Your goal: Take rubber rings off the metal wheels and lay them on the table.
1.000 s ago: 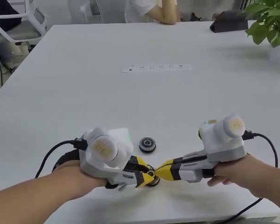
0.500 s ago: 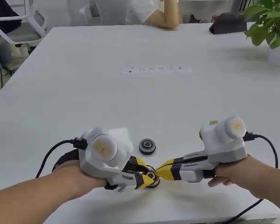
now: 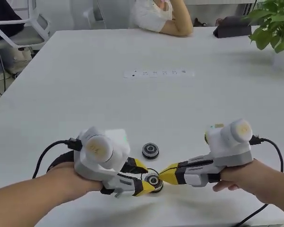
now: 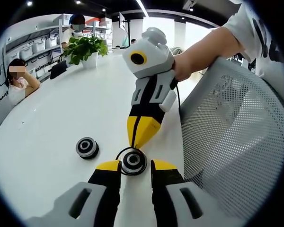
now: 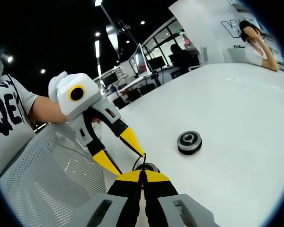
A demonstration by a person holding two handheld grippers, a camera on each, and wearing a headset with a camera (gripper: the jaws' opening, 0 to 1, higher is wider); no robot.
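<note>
Here, beside the spare wheel (image 4: 87,147), a metal wheel (image 4: 134,161) is clamped in the left claw (image 4: 135,165), its rubber ring (image 4: 118,153) pinched by the right claw (image 5: 143,172), seemingly mid-peel; an outward pull is needed next.

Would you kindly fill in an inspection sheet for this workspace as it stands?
Surface: white table, no spills seen.
Job's things: gripped wheel, its rubber ring partly pulled off; loose wheel lying flat just beyond.
Clutter: power strip; dark case at the far edge.
Grippers: left tool clamps the gripped wheel; right tool shut, pinching the ring.
Cables: left cable and right cable, black, trailing back from the tools.
Surroundings: plant, seated person, chair.
</note>
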